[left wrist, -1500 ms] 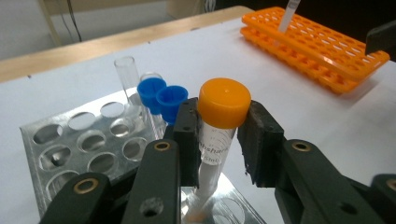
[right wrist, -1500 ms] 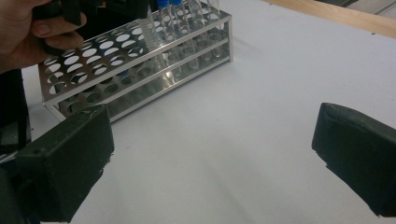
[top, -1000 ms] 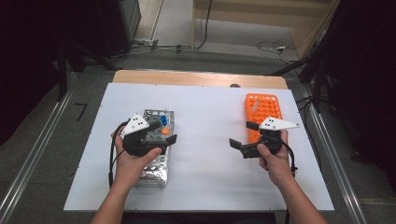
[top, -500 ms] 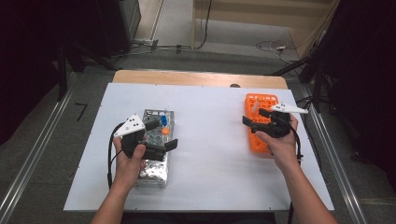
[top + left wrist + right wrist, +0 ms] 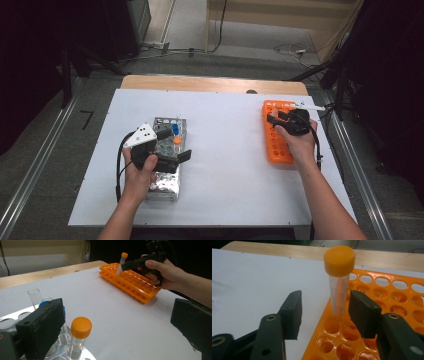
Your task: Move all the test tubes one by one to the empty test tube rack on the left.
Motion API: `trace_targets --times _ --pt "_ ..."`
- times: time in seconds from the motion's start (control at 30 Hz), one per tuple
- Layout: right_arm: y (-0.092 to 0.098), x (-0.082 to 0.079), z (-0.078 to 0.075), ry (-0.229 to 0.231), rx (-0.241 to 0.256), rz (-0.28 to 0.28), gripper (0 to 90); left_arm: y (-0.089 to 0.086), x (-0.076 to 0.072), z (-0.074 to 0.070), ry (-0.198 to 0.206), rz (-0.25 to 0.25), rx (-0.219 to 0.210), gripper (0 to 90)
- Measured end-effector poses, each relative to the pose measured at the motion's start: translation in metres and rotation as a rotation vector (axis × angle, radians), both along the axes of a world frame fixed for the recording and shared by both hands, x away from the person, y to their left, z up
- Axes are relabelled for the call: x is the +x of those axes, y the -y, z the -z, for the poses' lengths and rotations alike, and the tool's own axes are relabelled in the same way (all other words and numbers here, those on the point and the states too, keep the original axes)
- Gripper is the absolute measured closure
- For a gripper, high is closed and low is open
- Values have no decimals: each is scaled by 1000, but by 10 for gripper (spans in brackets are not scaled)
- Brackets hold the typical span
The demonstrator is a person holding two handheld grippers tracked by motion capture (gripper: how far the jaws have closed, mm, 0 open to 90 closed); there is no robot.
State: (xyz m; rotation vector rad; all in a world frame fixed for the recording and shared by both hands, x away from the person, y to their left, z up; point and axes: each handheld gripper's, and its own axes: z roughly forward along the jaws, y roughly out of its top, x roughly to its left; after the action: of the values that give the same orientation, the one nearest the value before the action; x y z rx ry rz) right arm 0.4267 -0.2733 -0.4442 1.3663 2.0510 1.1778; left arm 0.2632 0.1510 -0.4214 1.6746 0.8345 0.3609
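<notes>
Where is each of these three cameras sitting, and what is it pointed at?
High view: above the person's side, looking down on the white table; both forearms show.
Left gripper view: rides the left gripper over the metal rack, facing the orange rack.
Right gripper view: rides the right gripper, facing the orange-capped tube.
Both gripper views share that tube and orange rack.

Even overhead light brightens the white table (image 5: 225,150); surroundings at nine and three o'clock fall dark. Shadows are faint, and near jaws blur at six o'clock.
</notes>
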Motion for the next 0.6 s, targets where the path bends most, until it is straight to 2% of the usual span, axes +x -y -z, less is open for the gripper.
trace_targets --times 0.1,0.2,0.3,0.37,0.43,0.6 --pt "0 6 4 -17 -9 24 517 0 0 0 -2 2 3 0" --pt "-2 11 10 -42 -40 34 588 1 0 1 -2 3 2 0" --pt "-5 12 9 -17 -60 40 637 1 0 1 -4 0 2 0" --pt "-8 14 9 -19 -77 40 667 1 1 1 -4 -1 3 0" --pt "-10 15 9 -2 -106 49 702 1 0 1 -5 0 6 0" --pt "-12 14 9 11 -137 52 727 2 1 1 -4 0 11 0"
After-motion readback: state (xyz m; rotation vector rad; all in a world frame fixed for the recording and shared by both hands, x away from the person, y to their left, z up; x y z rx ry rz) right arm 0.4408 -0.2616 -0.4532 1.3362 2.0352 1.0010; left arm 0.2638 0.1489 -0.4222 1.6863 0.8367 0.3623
